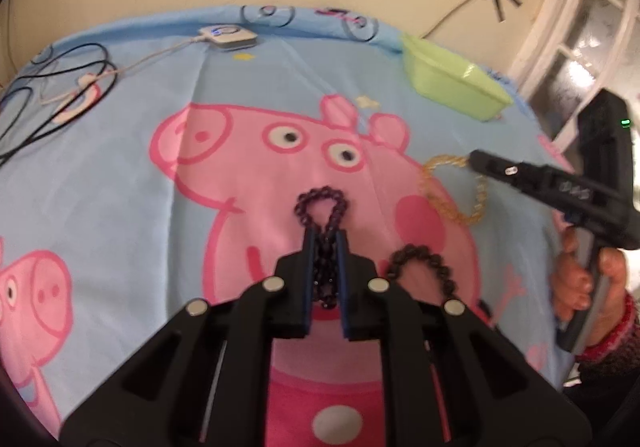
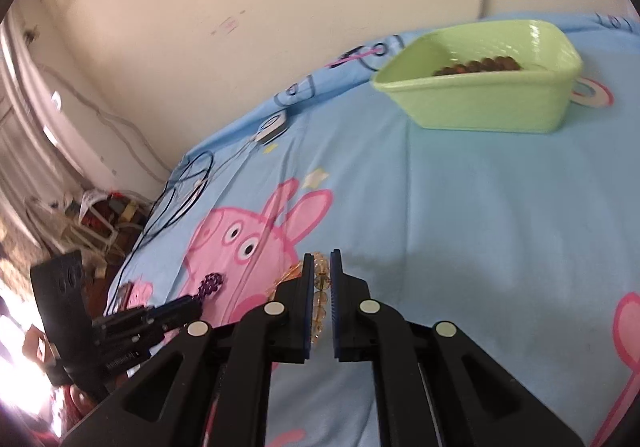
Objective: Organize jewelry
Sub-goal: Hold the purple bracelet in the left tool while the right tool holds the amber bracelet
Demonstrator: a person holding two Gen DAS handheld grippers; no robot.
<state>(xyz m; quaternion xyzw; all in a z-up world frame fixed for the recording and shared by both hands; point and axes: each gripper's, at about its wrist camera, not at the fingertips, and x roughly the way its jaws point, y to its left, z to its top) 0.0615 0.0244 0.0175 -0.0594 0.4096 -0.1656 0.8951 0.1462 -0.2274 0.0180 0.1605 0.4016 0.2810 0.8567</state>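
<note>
Presently, my left claw [image 1: 325, 237] pinches the purple bracelet [image 1: 322, 207], and my right claw [image 2: 321, 259] is closed on the amber bracelet [image 2: 321, 287]. Ahead and right of my right claw, well apart, sits the green tub [image 2: 480, 107], nearer that hand.

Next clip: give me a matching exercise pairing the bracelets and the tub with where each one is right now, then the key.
Things:
1. purple bracelet
2. amber bracelet
3. dark brown bracelet
4. green tub

Places:
A. lying loose on the sheet
B. pinched in the right hand-held gripper
C. standing at the far edge of the bed
D. pinched in the left hand-held gripper

Pairs: 1-D, 2-B, 3-A, 4-C
</note>
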